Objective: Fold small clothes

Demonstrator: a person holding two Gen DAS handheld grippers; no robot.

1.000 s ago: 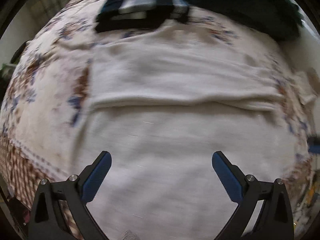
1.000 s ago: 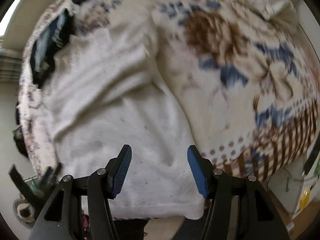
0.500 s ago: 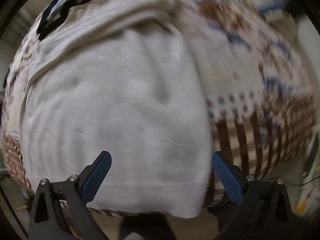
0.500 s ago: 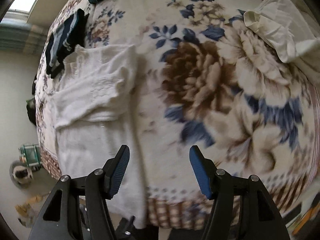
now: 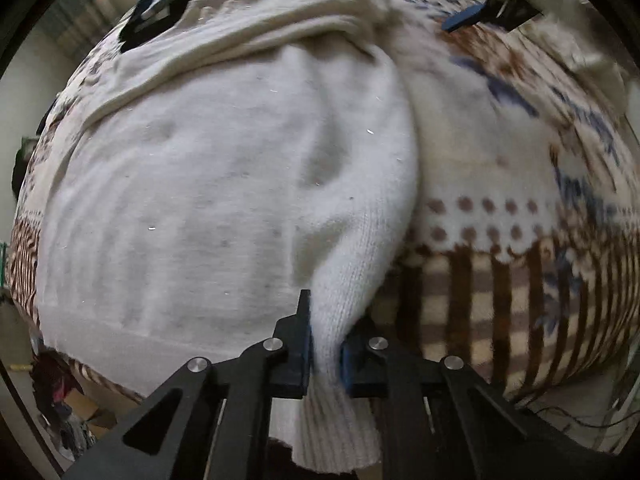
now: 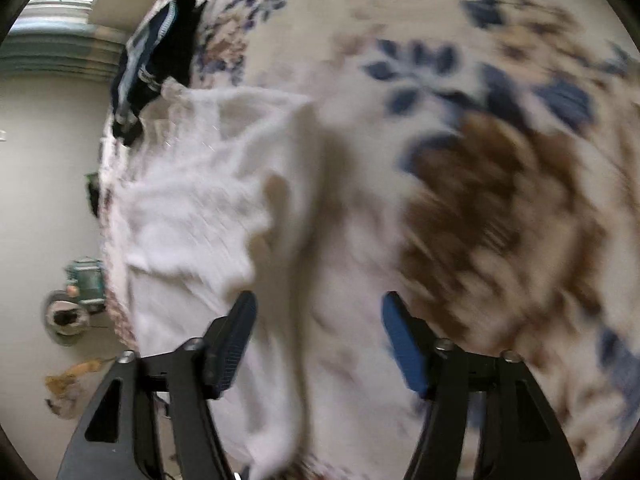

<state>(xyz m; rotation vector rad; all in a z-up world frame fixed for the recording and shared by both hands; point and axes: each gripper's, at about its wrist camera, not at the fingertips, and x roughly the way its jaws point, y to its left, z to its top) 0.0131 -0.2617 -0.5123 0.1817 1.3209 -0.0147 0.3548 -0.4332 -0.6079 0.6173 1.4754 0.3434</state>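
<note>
Your left gripper [image 5: 325, 354] has its jaws clamped on the cream knitted sweater's [image 5: 224, 184] hem corner at the floral-blanketed bed's [image 5: 520, 208] near edge, ready to fold; your right gripper [image 6: 316, 340] hovers, jaws apart.

The right wrist view is strongly blurred, so the white sweater [image 6: 208, 216] edge and the blanket [image 6: 500, 208] flowers are unclear.
</note>
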